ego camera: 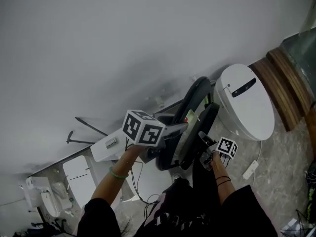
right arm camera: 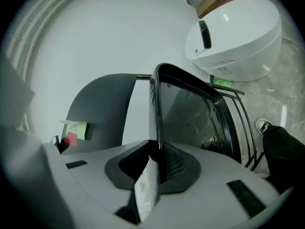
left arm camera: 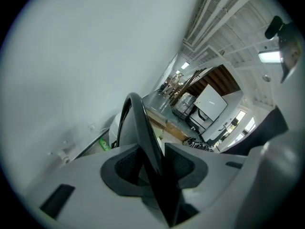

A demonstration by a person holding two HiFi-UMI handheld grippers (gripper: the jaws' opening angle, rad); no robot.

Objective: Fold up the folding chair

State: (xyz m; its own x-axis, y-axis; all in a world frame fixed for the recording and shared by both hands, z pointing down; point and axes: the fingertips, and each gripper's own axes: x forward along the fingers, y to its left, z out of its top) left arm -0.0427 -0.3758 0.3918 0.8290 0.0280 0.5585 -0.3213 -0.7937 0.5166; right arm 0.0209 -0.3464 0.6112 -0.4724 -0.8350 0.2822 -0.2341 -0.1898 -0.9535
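Observation:
The folding chair (ego camera: 193, 117) is dark grey with a black frame and stands near the grey wall, its two panels close together. My left gripper (ego camera: 180, 130) is shut on the thin edge of one curved panel (left arm camera: 138, 123), which runs between the pads of this gripper (left arm camera: 152, 168). My right gripper (ego camera: 203, 138) is shut on the rim of the other panel (right arm camera: 190, 113), beside a white label (right arm camera: 147, 190) caught between its jaws (right arm camera: 157, 168). The backrest (right arm camera: 102, 104) carries yellow and red sticky notes (right arm camera: 74, 130).
A white rounded appliance (ego camera: 247, 100) stands right of the chair, close behind it in the right gripper view (right arm camera: 233, 27). A wooden ledge (ego camera: 281, 83) lies at far right. White boxes (ego camera: 103, 149), cables and a white adapter (ego camera: 251, 169) lie on the floor.

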